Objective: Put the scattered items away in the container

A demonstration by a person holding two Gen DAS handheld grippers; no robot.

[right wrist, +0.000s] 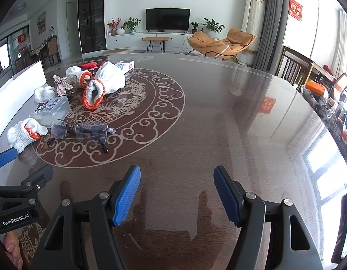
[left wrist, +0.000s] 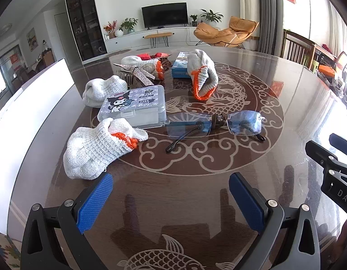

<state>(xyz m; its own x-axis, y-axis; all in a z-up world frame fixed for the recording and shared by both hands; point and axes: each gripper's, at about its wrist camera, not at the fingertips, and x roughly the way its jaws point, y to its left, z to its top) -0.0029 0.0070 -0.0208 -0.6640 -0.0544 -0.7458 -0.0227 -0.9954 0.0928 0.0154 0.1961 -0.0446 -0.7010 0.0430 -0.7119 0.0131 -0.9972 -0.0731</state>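
While both grippers hang above the dark patterned table (left wrist: 252,180), the scene reads as follows.

Gloves: four white knit gloves with orange cuffs. One nearest glove (left wrist: 94,148) lies just left of the left tool; one tall glove (left wrist: 202,76) stands bunched at centre; one far glove (left wrist: 142,64) lies at the back; one plain bundle (left wrist: 101,91) lies at the left, its cuff hidden.
Glasses: one pair of rimless glasses (left wrist: 214,123), arms folded, a dark cord knotted at the bridge, flat on the table near the middle.
Boxes: one clear plastic box (left wrist: 133,105) with a cartoon label, lid closed, contents not readable; one blue carton (left wrist: 180,66) behind the tall glove.
Hair clip: one rhinestone bow clip (left wrist: 135,73), between the far glove and the clear box.
Container: a white slab (left wrist: 33,103) along the left table edge; whether it is the container cannot be told.
Left gripper (left wrist: 171,200): jaws spread wide, nothing between the blue pads, touching nothing.
Right gripper (right wrist: 176,193): jaws apart, nothing between them, over bare table well right of the items.
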